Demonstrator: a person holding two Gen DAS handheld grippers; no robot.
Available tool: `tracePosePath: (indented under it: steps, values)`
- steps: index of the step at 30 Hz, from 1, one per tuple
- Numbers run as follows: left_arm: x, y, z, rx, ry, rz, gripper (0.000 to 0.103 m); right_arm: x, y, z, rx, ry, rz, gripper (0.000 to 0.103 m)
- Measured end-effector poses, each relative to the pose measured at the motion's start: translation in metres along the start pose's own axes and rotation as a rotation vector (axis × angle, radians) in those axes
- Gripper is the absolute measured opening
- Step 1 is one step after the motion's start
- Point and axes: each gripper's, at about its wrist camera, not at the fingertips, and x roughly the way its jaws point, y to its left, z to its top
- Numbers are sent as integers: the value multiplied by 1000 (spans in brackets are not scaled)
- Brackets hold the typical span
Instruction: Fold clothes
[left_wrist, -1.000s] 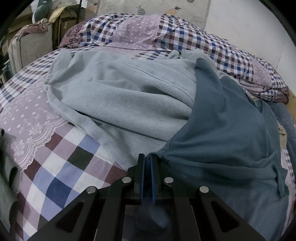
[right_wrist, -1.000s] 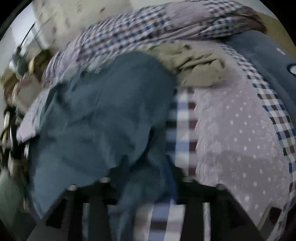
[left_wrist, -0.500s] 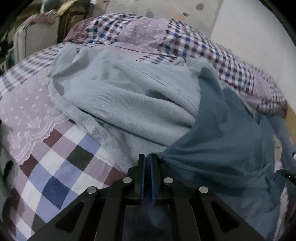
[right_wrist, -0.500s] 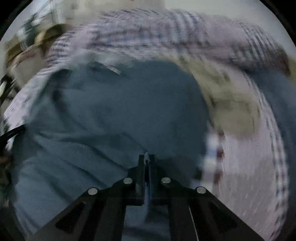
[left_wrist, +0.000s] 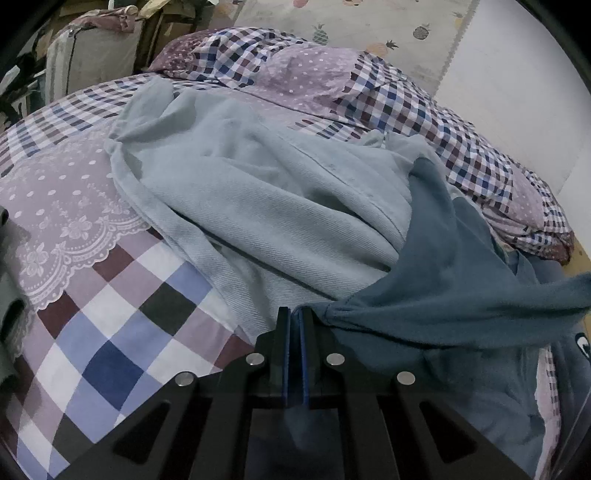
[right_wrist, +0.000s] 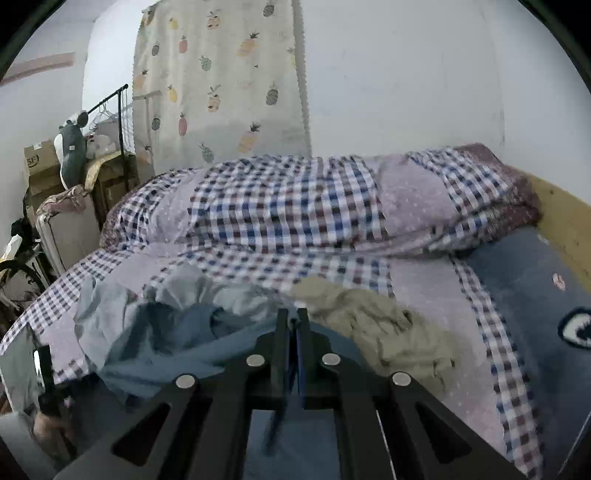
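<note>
A dark teal garment (left_wrist: 454, 295) stretches taut from my left gripper (left_wrist: 294, 314), which is shut on its edge, off to the right. It lies over a crumpled pale blue garment (left_wrist: 258, 206) on the checked bedspread (left_wrist: 122, 332). In the right wrist view my right gripper (right_wrist: 293, 317) is shut on the same teal garment (right_wrist: 177, 350), lifted above the bed. The pale blue garment (right_wrist: 107, 306) shows behind it, and a crumpled khaki garment (right_wrist: 384, 325) lies to the right.
A folded checked quilt (right_wrist: 295, 206) is piled at the back by the wall. A dark blue blanket (right_wrist: 528, 314) lies at the right beside a wooden bed rail (right_wrist: 565, 221). Boxes and a clothes rack (right_wrist: 110, 107) stand at the left.
My right gripper has risen and tilted up from the bed with the teal garment, so the cloth is now pulled taut between both grippers. The left gripper has kept its hold and shifted little.
</note>
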Motion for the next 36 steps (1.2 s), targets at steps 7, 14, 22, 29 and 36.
tracePosePath:
  steps: [7, 14, 22, 29, 36]
  values:
    - [0, 2, -2, -26, -5, -1, 4, -21, 97, 94, -206, -174, 98, 1]
    - [-4, 2, -3, -59, -41, 1, 4, -86, 199, 144, -420, -406, 235, 0]
    - [0, 4, -5, -59, -6, 10, 4, 14, 88, 40, -210, 53, 106, 1]
    - [0, 2, -5, -52, -7, 25, 4, 99, -44, -62, 57, 383, -17, 1]
    - [1, -1, -5, -36, -7, 47, 4, 169, -107, -132, 196, 606, -46, 5]
